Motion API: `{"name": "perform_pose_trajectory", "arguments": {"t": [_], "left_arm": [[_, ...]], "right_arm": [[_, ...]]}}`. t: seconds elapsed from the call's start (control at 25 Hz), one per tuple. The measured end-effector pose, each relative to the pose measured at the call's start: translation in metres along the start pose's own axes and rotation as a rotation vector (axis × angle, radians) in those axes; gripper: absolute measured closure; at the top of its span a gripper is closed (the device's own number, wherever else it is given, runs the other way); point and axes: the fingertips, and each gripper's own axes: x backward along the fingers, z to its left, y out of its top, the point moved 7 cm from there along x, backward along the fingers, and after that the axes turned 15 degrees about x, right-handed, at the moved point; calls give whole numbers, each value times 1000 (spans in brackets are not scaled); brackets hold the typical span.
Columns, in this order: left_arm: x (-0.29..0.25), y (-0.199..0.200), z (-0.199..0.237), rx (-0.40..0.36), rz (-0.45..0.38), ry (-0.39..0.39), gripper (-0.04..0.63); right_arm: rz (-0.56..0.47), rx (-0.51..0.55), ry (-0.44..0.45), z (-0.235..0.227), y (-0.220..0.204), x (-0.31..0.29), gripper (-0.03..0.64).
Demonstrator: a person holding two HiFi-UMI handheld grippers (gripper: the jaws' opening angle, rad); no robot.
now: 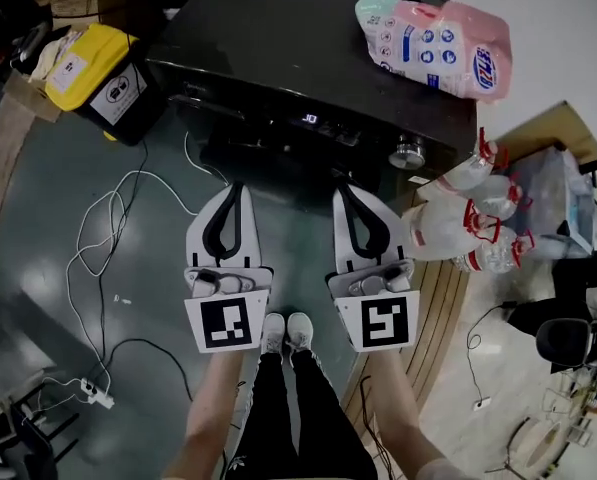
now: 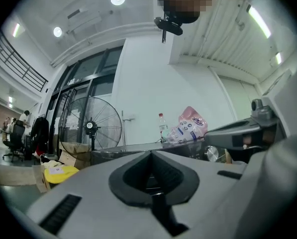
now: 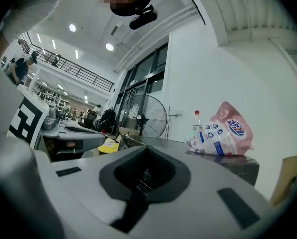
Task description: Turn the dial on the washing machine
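Both units, left gripper (image 1: 235,190) and right gripper (image 1: 346,190), hang with jaws closed on nothing, short of the washing machine (image 1: 278,48), whose dial (image 1: 408,152) sits untouched ahead-right of the right gripper, so approach, grasp and turn appear outstanding.

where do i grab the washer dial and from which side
Take the dial by its round silver rim, jaws on opposite sides, coming straight in at the washing machine front panel. It is a knob standing out from that panel, nearest the right gripper, whose shut jaws need opening.
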Motion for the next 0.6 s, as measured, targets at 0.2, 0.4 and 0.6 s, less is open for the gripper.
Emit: {"name": "perform_pose_trajectory", "arguments": {"t": [0.2,0.4,0.6], "left_arm": [[-2,-22,-6,52,16,-1,597],[-4,-23,-15,53,37,-29,597],[-14,-19,-20,23,8,-53,597]], "right_arm": [[11,0,-6,13,-20,4,614],[15,-8,-25,15,-24,7,614],[22,54,-43,3,-24,-1,614]]}}
